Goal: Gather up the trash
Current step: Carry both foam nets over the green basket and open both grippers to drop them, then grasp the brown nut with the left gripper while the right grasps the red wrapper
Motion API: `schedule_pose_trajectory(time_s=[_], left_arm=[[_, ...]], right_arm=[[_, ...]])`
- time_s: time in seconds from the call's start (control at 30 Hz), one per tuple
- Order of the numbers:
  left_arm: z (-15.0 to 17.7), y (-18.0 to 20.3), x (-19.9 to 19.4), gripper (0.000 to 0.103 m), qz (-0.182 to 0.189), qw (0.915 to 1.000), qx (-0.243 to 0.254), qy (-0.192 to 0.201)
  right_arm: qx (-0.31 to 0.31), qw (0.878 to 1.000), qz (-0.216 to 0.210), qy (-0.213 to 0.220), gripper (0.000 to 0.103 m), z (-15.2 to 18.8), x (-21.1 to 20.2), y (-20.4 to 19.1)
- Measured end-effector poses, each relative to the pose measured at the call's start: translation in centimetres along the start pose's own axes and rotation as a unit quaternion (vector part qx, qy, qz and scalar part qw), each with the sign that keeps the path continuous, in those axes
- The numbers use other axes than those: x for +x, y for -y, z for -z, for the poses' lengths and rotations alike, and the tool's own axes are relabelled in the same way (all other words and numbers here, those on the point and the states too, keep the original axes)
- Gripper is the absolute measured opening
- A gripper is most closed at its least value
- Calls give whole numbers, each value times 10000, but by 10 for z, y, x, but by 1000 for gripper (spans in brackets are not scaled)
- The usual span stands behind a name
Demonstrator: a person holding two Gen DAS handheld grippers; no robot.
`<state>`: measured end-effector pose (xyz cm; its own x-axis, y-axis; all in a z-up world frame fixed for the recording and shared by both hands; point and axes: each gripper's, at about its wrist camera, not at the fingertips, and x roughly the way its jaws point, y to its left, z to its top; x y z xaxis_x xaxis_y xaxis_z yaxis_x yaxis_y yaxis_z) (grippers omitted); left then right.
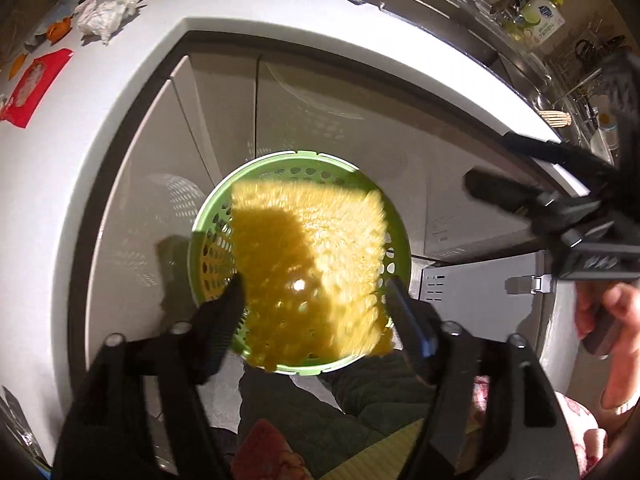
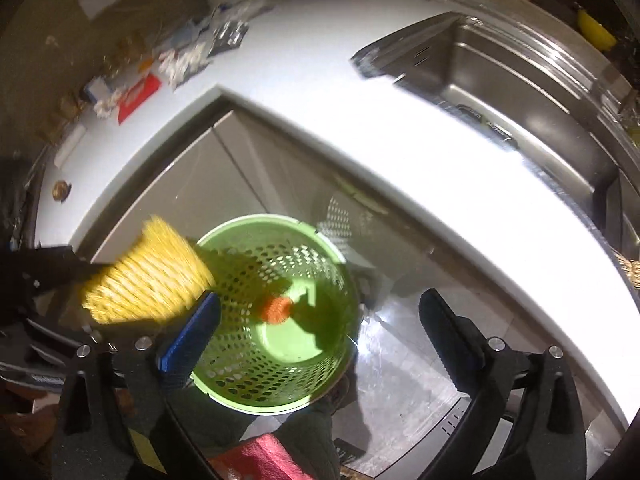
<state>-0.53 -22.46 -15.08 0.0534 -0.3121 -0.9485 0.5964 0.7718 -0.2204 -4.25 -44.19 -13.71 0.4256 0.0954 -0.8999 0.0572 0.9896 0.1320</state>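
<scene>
The left gripper (image 1: 312,304) is seen above the green basket (image 1: 200,236) with its jaws apart; the yellow mesh piece (image 1: 316,248) lies between the fingers, blurred, and the pads do not seem to press on it, so it is judged to be released or falling; whether one pad touches it cannot be told. The right gripper (image 2: 320,328) is spread wide and empty, just beside and also above the basket (image 2: 280,380); in its view the yellow mesh piece (image 2: 148,272) is found at the basket's left rim, partly outside it, near the left gripper's finger (image 2: 60,264).

The coming move is judged to depend on this: the mesh must go down and inward from the rim; the left hand is the nearer one.

The mesh is soft, netted, roughly rectangular; the basket is round, of rigid plastic, perforated with many small holes; a small orange scrap (image 2: 278,309) is already lying at its bottom. More trash, crumpled white paper (image 1: 104,16) and a red packet (image 1: 34,86), is left on the white counter (image 1: 120,92), well apart from the basket.
</scene>
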Motion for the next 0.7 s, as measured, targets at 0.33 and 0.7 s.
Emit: schedule_pose_trajectory(time_s=[0.33,0.7], left_arm=[[5,-10,-37,83,-463,9939,-773,641],[50,-132,-124,90,-1751,9261,-2797,1828]], right_arm=[[-65,9987,-381,328,101,-11,-27,26],[-1232,9845,-985,770,101,-78,-34,-70]])
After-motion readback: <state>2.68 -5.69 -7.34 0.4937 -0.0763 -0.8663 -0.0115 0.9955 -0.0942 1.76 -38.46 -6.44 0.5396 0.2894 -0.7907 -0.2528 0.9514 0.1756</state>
